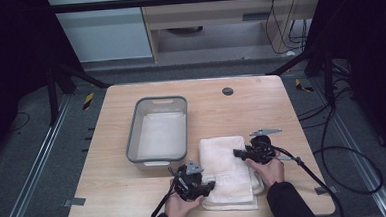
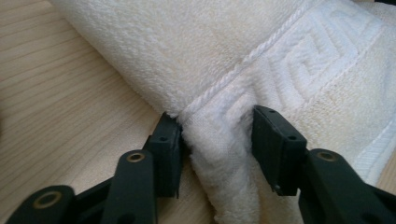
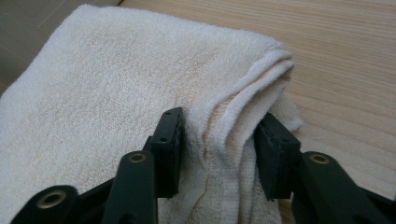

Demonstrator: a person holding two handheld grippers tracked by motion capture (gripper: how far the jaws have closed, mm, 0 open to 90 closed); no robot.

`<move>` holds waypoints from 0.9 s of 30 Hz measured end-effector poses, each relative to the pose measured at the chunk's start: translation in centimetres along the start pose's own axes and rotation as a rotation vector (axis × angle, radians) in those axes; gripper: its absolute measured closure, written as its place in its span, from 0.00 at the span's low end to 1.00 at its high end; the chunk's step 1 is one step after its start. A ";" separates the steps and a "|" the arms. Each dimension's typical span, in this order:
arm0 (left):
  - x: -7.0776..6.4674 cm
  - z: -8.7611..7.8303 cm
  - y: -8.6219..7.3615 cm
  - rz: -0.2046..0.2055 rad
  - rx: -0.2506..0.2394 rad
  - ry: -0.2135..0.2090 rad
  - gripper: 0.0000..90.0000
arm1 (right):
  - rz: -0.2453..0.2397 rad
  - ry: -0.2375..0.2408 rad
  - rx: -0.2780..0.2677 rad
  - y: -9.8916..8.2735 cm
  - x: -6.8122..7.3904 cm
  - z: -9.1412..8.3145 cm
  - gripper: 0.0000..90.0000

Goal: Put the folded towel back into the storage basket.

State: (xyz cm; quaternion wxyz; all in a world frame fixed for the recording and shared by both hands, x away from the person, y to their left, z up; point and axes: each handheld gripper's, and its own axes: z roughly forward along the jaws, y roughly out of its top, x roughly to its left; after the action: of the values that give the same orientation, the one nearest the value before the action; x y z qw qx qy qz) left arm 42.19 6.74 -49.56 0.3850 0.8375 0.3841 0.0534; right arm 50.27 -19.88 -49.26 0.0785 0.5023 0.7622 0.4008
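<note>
pinching towel (image 1: pixel 227 169) edges (both grippers), bare table (image 1: pixel 120 187) alongside

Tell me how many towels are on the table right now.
1. A folded white towel lies near the table's front edge, just right of the grey bin, pinched by the left gripper and right gripper. Whether another lies beneath cannot be told.

From where I stand, a grey rectangular plastic tub (image 1: pixel 132 141) sits on the light wooden table (image 1: pixel 261 110). Right of that tub, towards the far edge, I see a small round dark plug (image 1: pixel 227 91) set in the tabletop.
</note>
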 end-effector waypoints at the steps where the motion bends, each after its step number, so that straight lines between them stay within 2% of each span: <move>1: -0.1 0.0 0.0 -0.008 0.000 -0.003 0.62 | 0.002 0.002 0.000 0.0 0.0 0.0 0.67; 6: -0.2 -0.1 0.1 -0.005 -0.001 -0.009 0.73 | 0.009 0.007 -0.004 0.1 0.0 -0.2 0.74; 12: -0.2 -0.4 0.1 -0.020 -0.016 -0.017 0.82 | 0.004 0.012 -0.008 0.4 0.1 -0.6 0.76; 19: -0.2 -1.1 0.2 -0.021 -0.055 -0.037 0.84 | -0.026 -0.007 -0.025 0.7 0.6 -1.6 0.77; 22: -0.4 -1.7 0.4 -0.013 -0.074 -0.045 0.84 | -0.044 -0.014 -0.049 1.0 1.1 -2.5 0.77; 27: -0.6 -2.6 0.9 -0.011 -0.106 -0.051 0.84 | -0.042 -0.005 -0.092 1.2 1.4 -3.6 0.78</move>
State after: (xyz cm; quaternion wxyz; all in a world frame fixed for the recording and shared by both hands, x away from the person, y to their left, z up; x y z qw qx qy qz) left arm 41.31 7.57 -47.02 0.4389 0.8149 0.3753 0.0505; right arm 48.61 -20.46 -45.63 0.1117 0.4830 0.7532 0.4324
